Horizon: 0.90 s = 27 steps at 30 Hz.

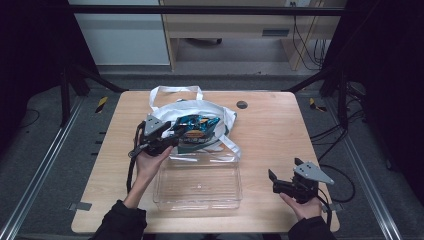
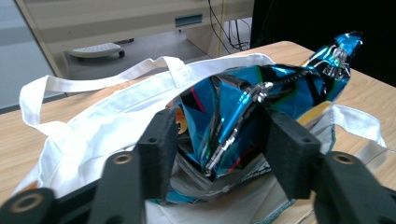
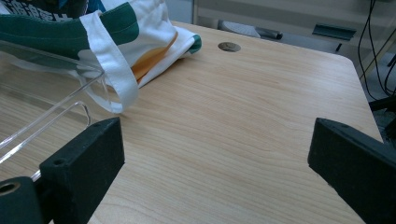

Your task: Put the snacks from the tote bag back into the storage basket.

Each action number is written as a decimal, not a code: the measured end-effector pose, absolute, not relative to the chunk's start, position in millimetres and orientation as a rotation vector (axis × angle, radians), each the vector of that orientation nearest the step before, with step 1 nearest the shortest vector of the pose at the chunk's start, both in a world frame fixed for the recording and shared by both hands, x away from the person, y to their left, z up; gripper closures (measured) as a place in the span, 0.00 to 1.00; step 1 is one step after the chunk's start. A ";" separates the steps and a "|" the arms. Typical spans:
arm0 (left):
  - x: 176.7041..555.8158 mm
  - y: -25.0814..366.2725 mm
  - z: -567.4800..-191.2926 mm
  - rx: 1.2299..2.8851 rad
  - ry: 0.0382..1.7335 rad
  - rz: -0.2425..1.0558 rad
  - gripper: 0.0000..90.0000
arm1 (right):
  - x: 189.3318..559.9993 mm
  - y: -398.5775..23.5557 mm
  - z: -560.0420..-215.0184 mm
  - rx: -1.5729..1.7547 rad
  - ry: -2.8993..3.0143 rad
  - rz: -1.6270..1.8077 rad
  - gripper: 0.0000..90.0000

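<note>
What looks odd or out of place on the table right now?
The blue foil snack bag sticks crumpled out of the white tote bag, between the left gripper's fingers. The tote bag lies slumped, its edge draped over the clear plastic tray. Nothing looks spilled.

The right gripper (image 3: 215, 158) holds its two black jaws wide apart over the bare wooden table (image 3: 243, 107), with the white and green cloth bag (image 3: 116, 42) and the clear plastic tray (image 3: 51, 107) at far left.
</note>
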<state>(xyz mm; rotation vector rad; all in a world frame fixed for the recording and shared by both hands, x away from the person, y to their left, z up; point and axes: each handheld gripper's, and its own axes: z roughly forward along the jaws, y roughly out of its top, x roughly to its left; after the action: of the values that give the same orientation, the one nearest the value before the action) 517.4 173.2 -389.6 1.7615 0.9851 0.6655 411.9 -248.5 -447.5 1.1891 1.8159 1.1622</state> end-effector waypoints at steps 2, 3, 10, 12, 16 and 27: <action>518.0 172.8 -390.3 1.768 0.983 0.659 0.57 | 412.0 -248.3 -447.6 1.189 1.817 1.165 0.04; 518.4 172.5 -390.7 1.771 0.983 0.656 0.60 | 412.0 -248.2 -447.7 1.190 1.818 1.164 0.04; 519.2 171.7 -391.6 1.779 0.999 0.636 0.84 | 412.4 -247.7 -448.3 1.191 1.823 1.160 0.04; 519.2 171.4 -391.8 1.783 1.006 0.639 0.89 | 412.8 -247.6 -448.7 1.186 1.824 1.159 0.04; 519.6 170.9 -392.7 1.793 1.013 0.635 0.97 | 413.1 -247.4 -448.9 1.190 1.828 1.158 0.04; 516.4 170.6 -390.6 1.778 0.998 0.616 0.99 | 412.8 -247.7 -449.3 1.190 1.831 1.157 0.05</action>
<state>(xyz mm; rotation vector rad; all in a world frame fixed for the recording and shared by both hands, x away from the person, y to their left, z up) 516.4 170.6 -390.6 1.7776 0.9978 0.6158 412.8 -247.7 -449.3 1.1899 1.8308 1.1565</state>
